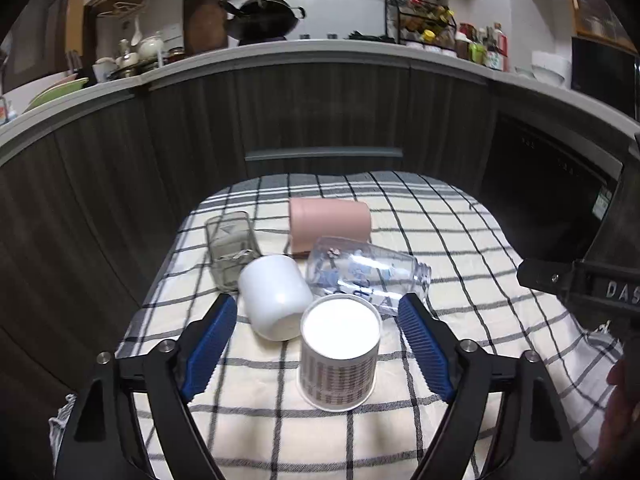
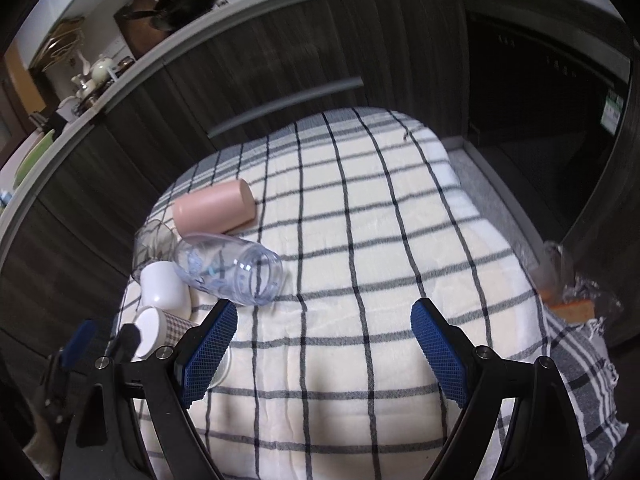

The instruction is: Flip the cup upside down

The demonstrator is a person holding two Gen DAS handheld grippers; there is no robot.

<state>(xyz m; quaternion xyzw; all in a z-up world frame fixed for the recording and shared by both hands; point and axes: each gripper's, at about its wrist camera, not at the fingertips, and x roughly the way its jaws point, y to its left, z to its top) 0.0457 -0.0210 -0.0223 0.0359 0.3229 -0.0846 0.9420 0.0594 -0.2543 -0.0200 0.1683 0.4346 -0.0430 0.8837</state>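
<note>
A patterned paper cup (image 1: 339,354) stands upside down on the checked cloth (image 1: 460,240), its white base up. It sits between the open jaws of my left gripper (image 1: 318,308), untouched by either blue pad. The cup also shows at the left edge of the right wrist view (image 2: 154,330). My right gripper (image 2: 324,312) is open and empty over bare cloth (image 2: 360,220).
A white cup (image 1: 276,296), a clear plastic bottle (image 1: 360,270), a pink cup (image 1: 330,222) and a clear glass (image 1: 230,248) lie on their sides behind the paper cup. Dark cabinet fronts (image 1: 320,112) rise behind the table. The right gripper's body (image 1: 580,280) is at the right.
</note>
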